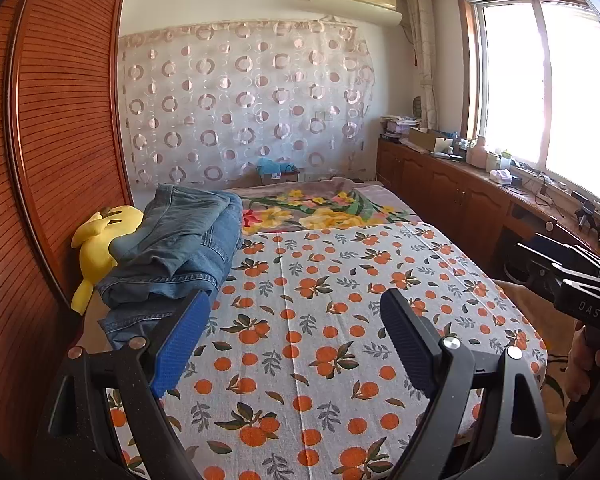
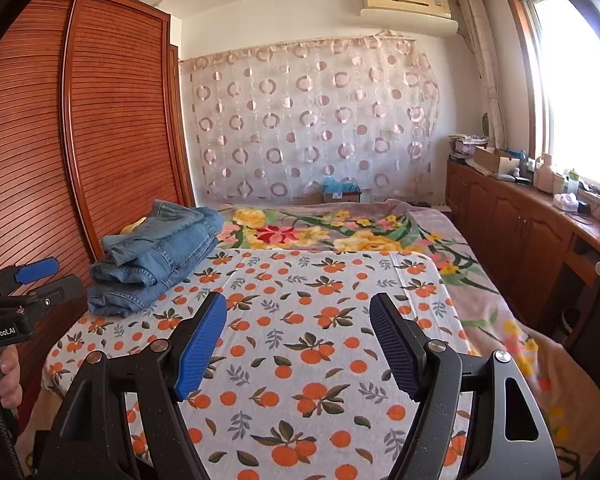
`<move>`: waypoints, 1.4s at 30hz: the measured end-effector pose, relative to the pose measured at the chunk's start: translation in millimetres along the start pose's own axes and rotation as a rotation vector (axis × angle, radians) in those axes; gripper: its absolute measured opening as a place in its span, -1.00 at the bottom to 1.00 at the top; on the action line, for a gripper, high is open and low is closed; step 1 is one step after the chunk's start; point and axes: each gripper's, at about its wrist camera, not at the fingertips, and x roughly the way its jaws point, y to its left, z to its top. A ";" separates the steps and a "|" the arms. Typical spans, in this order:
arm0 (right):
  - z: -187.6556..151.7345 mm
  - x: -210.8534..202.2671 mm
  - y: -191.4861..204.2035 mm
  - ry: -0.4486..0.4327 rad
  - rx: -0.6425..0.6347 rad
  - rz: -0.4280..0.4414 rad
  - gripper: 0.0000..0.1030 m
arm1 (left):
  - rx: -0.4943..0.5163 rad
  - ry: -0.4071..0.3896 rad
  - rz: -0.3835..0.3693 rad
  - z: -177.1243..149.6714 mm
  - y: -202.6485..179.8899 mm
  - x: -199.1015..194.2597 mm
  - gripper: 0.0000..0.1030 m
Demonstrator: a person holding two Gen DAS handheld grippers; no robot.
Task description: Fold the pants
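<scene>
Blue-padded fingers (image 1: 182,344) of the left gripper (image 1: 296,344) stand wide apart with nothing between them, hovering low over the orange-print sheet (image 1: 328,320); the right gripper (image 2: 298,344) is likewise spread and empty above the same sheet. Denim pants (image 1: 180,248) lie ahead and to the left of both tools, piled in a thick, loosely folded stack at the left edge of the bed, close to the slatted wooden wardrobe (image 1: 60,120), with a yellow plush toy (image 1: 100,244) tucked against the stack's far-left side. From the left wrist view the stack's near hem sits just beyond the left finger, so the left gripper looks the nearer of the two; from the right wrist view the pile is well off to the left, past the other tool. Its long axis seems to run away from the cameras toward the floral blanket (image 1: 320,208), so a reach would likely go forward and leftward
</scene>
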 end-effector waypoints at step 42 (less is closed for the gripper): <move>-8.1 -2.9 -4.7 -0.001 0.002 0.012 0.47 | -0.002 -0.002 -0.002 -1.5 2.5 -0.8 0.70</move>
